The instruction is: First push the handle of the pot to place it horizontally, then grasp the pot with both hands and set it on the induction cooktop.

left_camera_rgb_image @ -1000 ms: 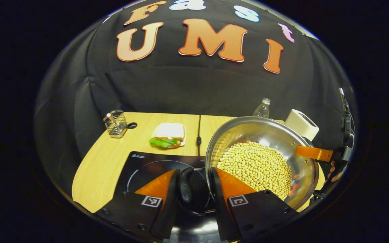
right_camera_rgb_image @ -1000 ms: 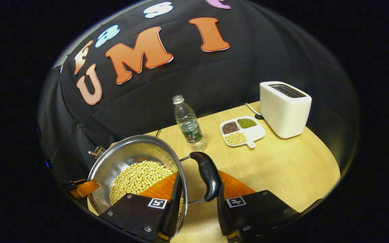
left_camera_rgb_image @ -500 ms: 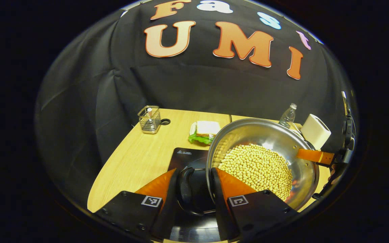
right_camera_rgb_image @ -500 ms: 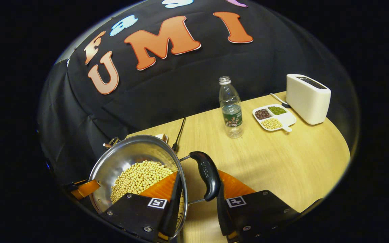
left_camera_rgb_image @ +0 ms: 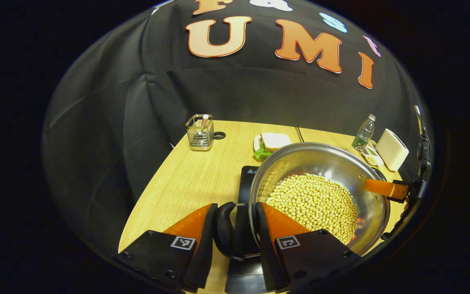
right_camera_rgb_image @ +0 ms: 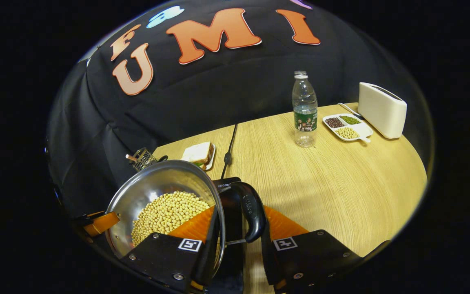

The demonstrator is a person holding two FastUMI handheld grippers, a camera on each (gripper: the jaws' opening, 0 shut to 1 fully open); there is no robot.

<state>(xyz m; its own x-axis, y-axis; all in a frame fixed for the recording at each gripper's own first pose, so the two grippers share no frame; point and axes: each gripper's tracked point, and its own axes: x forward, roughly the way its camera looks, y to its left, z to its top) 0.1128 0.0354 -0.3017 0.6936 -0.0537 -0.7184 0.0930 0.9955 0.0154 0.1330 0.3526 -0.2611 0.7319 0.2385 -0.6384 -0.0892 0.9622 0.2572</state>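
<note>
With both grippers, left and right, still clamped on its side handles, the pot has swung left and now seems to hang over the cooktop, at its 3 o'clock edge.

Not much legible here
Tiny white print on the induction cooktop corner, raised lettering on the pot handle, bottle label: all too small to make out.

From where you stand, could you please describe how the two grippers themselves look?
The left gripper and the right gripper look alike: each has two wedge-shaped fingers on black blocks fastened with screws, and every block bears a small square black-and-white marker.
</note>
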